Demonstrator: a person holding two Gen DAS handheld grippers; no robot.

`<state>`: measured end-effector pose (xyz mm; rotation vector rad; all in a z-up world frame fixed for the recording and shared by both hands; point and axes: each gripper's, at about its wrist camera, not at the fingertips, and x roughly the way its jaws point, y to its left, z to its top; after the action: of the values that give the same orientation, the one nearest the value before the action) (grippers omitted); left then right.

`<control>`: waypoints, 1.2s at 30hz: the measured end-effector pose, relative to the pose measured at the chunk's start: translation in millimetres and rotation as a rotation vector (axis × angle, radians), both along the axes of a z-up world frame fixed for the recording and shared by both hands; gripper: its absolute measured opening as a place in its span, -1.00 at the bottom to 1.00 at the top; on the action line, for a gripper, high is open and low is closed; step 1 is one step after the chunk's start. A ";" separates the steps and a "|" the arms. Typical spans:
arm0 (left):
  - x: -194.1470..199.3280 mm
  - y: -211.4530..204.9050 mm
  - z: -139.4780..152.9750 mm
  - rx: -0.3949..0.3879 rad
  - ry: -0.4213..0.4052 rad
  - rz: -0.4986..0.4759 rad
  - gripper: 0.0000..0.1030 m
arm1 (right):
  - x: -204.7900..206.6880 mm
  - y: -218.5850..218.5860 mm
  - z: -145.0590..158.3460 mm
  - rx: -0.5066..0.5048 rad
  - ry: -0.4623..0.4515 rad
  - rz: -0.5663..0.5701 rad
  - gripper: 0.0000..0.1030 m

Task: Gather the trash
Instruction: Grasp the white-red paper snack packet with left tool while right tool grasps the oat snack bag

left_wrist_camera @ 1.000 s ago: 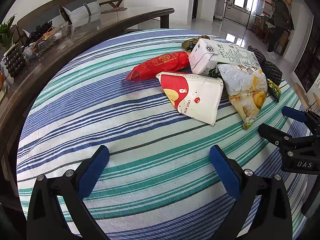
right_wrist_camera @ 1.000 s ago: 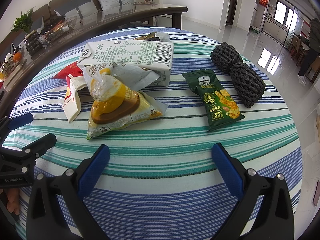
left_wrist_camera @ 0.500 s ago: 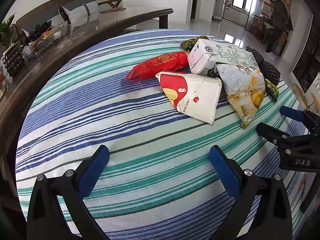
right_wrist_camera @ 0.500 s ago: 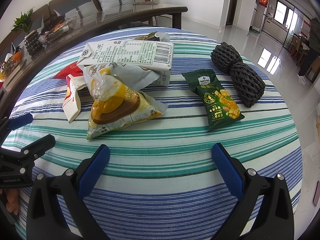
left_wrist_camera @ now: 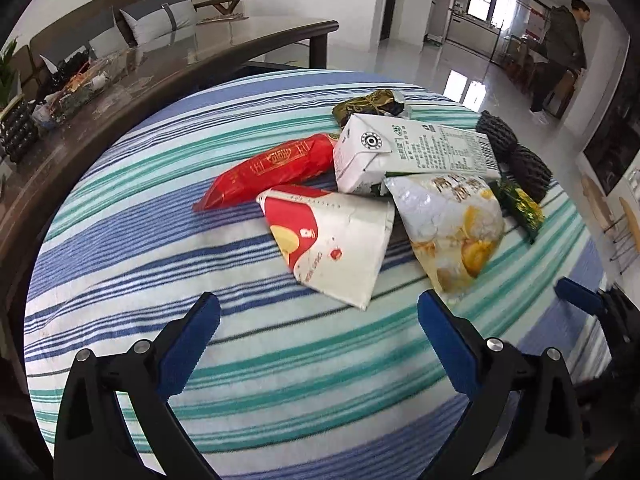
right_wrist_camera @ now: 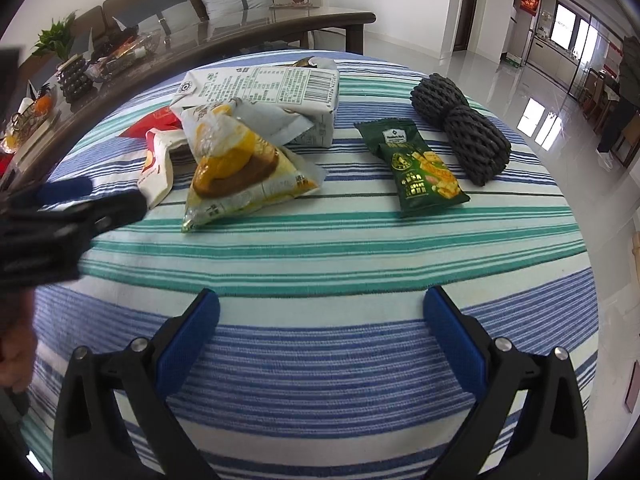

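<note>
Trash lies on the striped tablecloth (left_wrist_camera: 160,272): a red wrapper (left_wrist_camera: 272,168), a red-and-white paper pouch (left_wrist_camera: 340,240), a white carton (left_wrist_camera: 412,148), a clear yellow snack bag (left_wrist_camera: 452,224), a green snack packet (right_wrist_camera: 420,168) and a black foam net roll (right_wrist_camera: 464,132). My left gripper (left_wrist_camera: 318,312) is open and empty, just short of the paper pouch. My right gripper (right_wrist_camera: 320,308) is open and empty, over bare cloth nearer than the snack bag (right_wrist_camera: 240,168) and green packet.
A crumpled dark green wrapper (left_wrist_camera: 368,104) lies behind the carton. A dark wooden table (left_wrist_camera: 120,92) with a tray of clutter and a sofa stand to the left. A person (left_wrist_camera: 560,52) stands far off on the right. The cloth-covered table's edge curves close on all sides.
My left gripper has moved forward towards the paper pouch, which now sits closer in its view. My right gripper has barely moved.
</note>
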<state>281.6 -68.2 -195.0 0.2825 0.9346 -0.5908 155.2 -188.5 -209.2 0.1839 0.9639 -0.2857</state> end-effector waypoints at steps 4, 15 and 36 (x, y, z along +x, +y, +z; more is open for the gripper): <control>20.6 -5.1 -12.4 0.083 -0.041 0.127 0.92 | 0.0 0.0 -0.1 -0.001 0.000 0.000 0.91; 45.0 111.8 13.8 -0.003 0.001 0.152 0.90 | -1.3 0.2 -0.4 -0.002 -0.001 0.000 0.91; 30.3 58.5 6.4 -0.055 0.057 -0.090 -0.69 | 11.0 -1.5 25.8 0.136 -0.115 0.095 0.91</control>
<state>311.9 -9.7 -188.6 0.2611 0.9622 -0.7092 166.2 -189.9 -183.3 0.2753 0.8753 -0.1204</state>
